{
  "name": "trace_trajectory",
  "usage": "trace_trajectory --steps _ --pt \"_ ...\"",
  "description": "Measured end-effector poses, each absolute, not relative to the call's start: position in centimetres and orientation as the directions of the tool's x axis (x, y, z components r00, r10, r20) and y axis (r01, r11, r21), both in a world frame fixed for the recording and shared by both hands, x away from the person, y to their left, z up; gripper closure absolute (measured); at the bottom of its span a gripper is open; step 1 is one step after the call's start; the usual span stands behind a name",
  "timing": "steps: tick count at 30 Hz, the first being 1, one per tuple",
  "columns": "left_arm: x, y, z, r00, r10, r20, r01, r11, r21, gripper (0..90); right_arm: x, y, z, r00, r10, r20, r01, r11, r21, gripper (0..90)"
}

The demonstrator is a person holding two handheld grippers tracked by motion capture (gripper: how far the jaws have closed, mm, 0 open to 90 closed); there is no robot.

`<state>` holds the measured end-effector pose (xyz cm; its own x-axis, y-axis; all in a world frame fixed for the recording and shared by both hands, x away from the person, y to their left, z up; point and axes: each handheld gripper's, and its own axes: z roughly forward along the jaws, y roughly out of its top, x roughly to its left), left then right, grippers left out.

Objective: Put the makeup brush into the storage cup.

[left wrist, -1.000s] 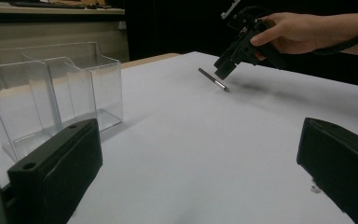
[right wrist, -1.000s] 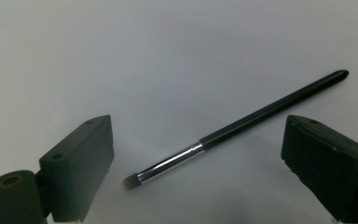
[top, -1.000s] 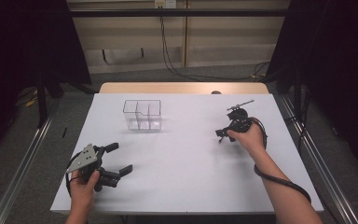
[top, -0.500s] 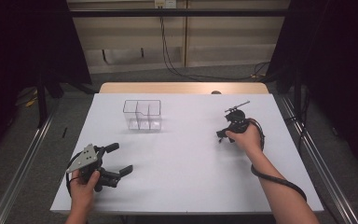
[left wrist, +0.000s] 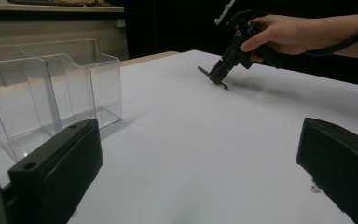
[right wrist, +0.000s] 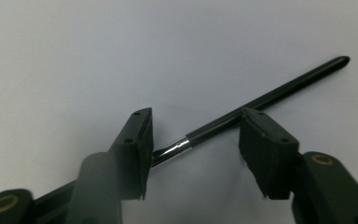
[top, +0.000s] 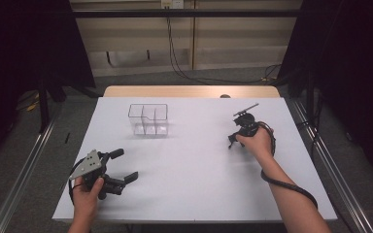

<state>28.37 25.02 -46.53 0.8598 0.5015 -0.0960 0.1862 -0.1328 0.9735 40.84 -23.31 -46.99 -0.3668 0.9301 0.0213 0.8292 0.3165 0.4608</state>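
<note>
- Right gripper (right wrist: 193, 156): jaws half-closed and lately closing about a black pen (right wrist: 270, 97) lying flat on the white table (top: 194, 170), far right side; pads not yet pressing
- Pen: judged light, stiff, smooth, apt to roll; best taken mid-barrel, just beyond the chrome band (right wrist: 175, 148)
- Left gripper (top: 121, 165): jaws apart, nothing between, near edge
- Clear three-compartment organiser (top: 148, 119): well apart from the pen
- Obscured: pen's near end behind one jaw; pen too small to discern from above
</note>
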Motion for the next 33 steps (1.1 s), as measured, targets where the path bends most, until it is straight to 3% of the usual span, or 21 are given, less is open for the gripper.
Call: trace_trajectory --steps 7,10,13,33 --pt "28.3 25.0 -46.5 0.858 0.505 -0.096 0.186 -0.131 0.974 0.3 40.9 -23.6 -46.4 -0.314 0.949 0.025 0.879 0.281 0.386 62.9" --pt "28.3 25.0 -46.5 0.858 0.505 -0.097 0.187 -0.13 0.974 0.4 40.9 -24.1 -46.3 -0.318 0.947 0.041 0.884 0.28 0.374 77.5" --pt "28.3 25.0 -46.5 0.858 0.504 -0.097 0.187 -0.13 0.974 0.5 40.9 -24.6 -46.4 -0.328 0.943 0.062 0.883 0.282 0.375 84.2" --pt "28.3 24.9 -46.5 0.858 0.504 -0.1 0.191 -0.132 0.973 0.5 41.0 -24.1 -45.9 -0.379 0.924 0.056 0.898 0.353 0.262 83.1"
